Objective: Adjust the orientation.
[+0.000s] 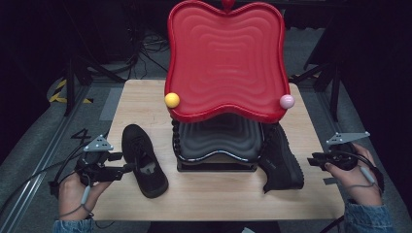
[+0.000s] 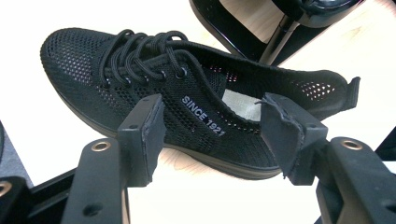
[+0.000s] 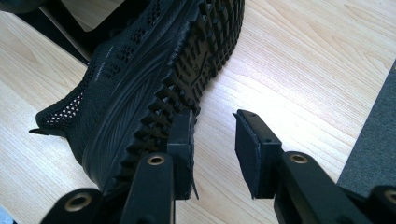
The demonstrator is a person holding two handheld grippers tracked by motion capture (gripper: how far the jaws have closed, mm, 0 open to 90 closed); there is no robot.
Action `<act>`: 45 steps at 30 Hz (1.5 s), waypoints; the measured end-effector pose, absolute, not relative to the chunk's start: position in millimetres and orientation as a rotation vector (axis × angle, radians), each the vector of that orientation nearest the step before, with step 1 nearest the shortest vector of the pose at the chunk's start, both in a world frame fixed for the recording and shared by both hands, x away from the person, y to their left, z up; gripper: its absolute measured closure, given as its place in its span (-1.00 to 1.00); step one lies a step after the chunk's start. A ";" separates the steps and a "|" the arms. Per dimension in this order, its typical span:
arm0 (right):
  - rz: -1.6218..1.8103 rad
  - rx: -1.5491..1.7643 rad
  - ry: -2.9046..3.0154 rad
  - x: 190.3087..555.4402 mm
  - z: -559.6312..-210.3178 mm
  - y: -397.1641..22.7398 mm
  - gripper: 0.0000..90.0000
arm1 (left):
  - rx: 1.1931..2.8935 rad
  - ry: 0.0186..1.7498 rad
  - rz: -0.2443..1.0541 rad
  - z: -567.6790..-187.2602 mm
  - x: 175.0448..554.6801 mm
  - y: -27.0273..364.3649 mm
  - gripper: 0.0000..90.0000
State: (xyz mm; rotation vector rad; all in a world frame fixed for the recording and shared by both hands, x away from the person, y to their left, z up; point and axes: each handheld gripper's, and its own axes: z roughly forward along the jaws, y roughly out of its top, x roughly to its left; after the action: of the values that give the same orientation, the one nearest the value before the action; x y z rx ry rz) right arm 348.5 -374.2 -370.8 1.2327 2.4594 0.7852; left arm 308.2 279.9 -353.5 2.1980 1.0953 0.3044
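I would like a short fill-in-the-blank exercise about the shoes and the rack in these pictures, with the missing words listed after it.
1. The top tray of the rack is ____ in colour.
2. The left shoe stands upright, while the right shoe lies on its ____.
3. The words printed on the left shoe are "SINCE ____".
4. The small ball at the tray's left corner is ____; the other ball is pink.

Missing words: red; side; 1921; yellow
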 end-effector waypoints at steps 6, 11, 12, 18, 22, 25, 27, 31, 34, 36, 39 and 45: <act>0.794 1.240 2.450 348.0 -370.6 -374.7 0.51 | 2.201 1.079 0.285 -345.9 307.0 274.1 -0.09; 0.791 1.243 2.455 348.2 -371.4 -374.3 0.50 | 2.215 1.079 0.259 -339.2 304.3 263.8 -0.07; 0.791 1.243 2.455 348.2 -371.4 -374.3 0.50 | 2.215 1.079 0.259 -339.2 304.3 263.8 -0.07; 0.785 1.242 2.455 346.5 -372.4 -375.1 0.49 | 2.250 1.024 0.237 -334.4 305.3 249.2 -0.07; 0.789 1.252 2.450 345.0 -372.5 -375.8 0.48 | 2.264 1.041 0.201 -334.4 307.0 236.1 -0.06; 0.780 1.261 2.452 345.6 -374.9 -375.3 0.48 | 2.282 1.068 0.184 -336.0 309.6 227.6 -0.05; 0.775 1.265 2.457 346.3 -376.2 -374.4 0.48 | 2.307 1.067 0.168 -338.2 311.3 223.3 -0.05; 0.773 1.261 2.462 346.8 -377.0 -372.2 0.47 | 2.311 1.088 0.156 -342.2 313.8 218.9 0.00; 0.768 1.259 2.468 347.3 -377.7 -371.9 0.47 | 2.303 1.111 0.129 -344.5 316.6 218.7 0.02; 0.769 1.260 2.466 347.4 -378.5 -371.6 0.47 | 2.298 1.119 0.116 -344.6 316.4 218.8 0.04; 0.770 1.256 2.469 347.2 -378.5 -371.6 0.46 | 2.286 1.108 0.108 -342.2 314.8 217.4 0.05; 0.773 1.258 2.467 346.9 -378.4 -371.1 0.44 | 2.325 1.075 0.085 -341.9 313.7 207.2 0.04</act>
State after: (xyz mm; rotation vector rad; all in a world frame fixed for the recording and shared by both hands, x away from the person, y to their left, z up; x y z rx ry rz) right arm 346.9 -371.1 -378.4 1.2582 2.4666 0.7727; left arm 313.7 207.2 -341.9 2.3250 1.0753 0.0846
